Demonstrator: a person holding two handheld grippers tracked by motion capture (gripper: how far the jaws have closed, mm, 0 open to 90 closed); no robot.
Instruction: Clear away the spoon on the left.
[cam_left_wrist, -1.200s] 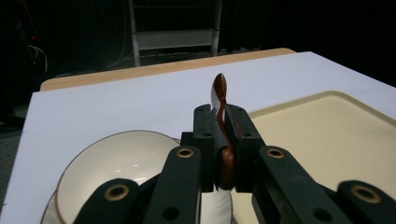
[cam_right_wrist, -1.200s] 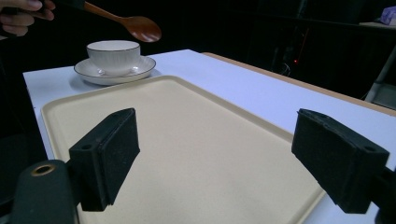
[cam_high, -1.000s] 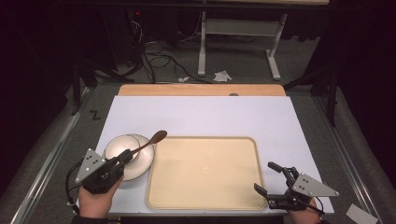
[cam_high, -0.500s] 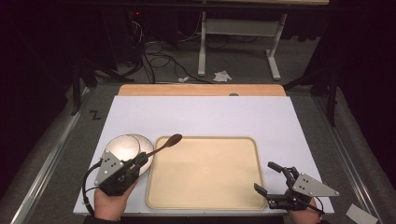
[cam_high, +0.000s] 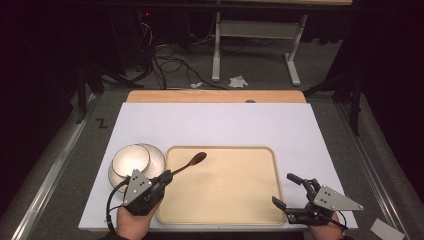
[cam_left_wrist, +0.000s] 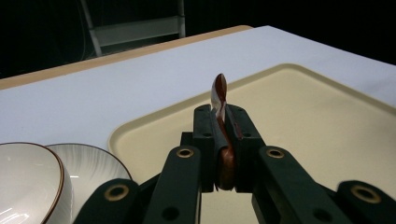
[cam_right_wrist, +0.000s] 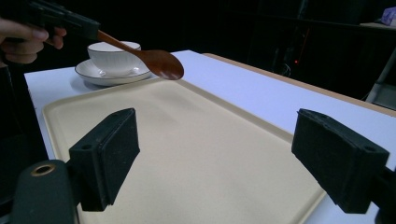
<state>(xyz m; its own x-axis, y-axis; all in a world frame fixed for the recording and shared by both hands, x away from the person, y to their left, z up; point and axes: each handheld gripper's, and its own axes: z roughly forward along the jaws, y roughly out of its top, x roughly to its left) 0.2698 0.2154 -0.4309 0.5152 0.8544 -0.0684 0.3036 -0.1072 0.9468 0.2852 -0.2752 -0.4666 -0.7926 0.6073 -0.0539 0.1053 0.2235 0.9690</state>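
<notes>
White porcelain is sitting at the far left of the counter: a cup is resting on its saucer, just beside the left edge of the tray; neither is being touched by anything. Just to the right of them, the left gripper is clamping the handle of a brown wooden spoon; in the left gripper view the jaws are pressing tight on that handle, with the spoon standing edge-on between them and pointing out over the tray. In the right gripper view the spoon's bowl is hanging clear of the tray's surface near its near-left corner, apart from it, with the cup and saucer behind. So, judging from this, the pick-up is done and the carry is under way; lowering the spoon onto the tray and releasing it is what is left, and the cup and saucer may be waiting their turn, though that is a guess. Farther right, the tray itself is lying bare, nothing set on it yet. At the far right, the right gripper is idling by the tray's near-right corner; its jaws are standing wide apart with nothing between them, as the right gripper view is also showing.
</notes>
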